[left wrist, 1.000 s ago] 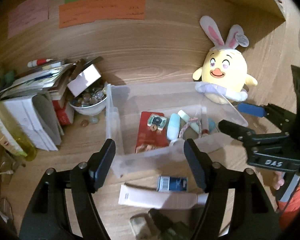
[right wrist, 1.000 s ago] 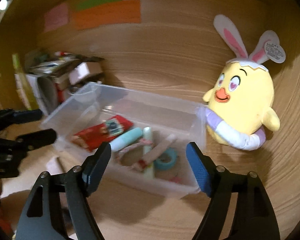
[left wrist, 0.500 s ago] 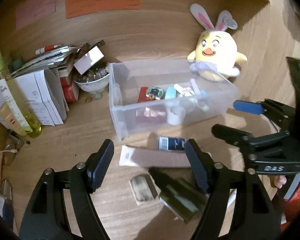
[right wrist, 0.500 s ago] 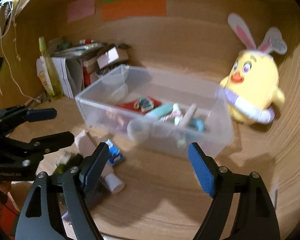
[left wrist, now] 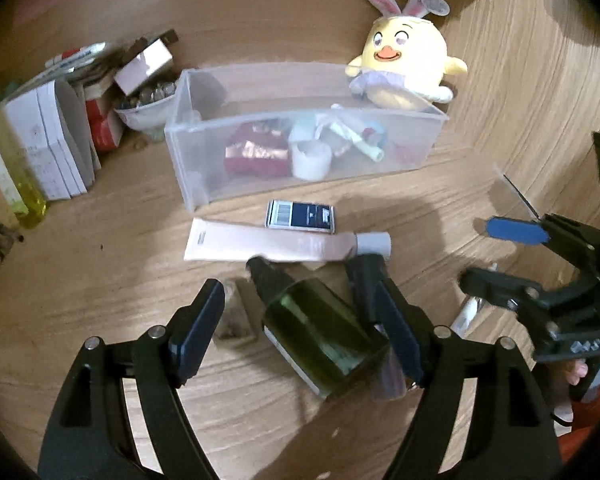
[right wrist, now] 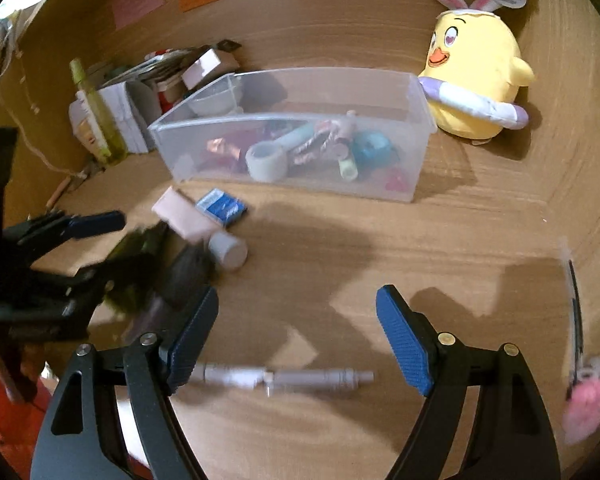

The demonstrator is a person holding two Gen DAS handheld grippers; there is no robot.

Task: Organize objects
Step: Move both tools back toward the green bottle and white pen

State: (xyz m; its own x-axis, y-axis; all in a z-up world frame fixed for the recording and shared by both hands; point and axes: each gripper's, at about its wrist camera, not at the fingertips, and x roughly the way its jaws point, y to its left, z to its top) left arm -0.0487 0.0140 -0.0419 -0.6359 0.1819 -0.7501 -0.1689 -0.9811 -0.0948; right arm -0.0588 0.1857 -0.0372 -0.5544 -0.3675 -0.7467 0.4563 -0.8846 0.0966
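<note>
Two grippers agape | wooden desk | clear bin near wood-panel wall

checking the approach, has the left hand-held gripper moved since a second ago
Yes. The left hand-held gripper has pulled back from the clear bin, which now sits farther off, and it now straddles the green bottle.

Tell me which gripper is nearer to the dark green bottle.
Left. The left gripper is open with the dark green bottle lying between its jaws; the right gripper is open off to the bottle's side, above a grey pen.

Both claws have drawn back from the bin; left claw now straddles a green bottle.
</note>
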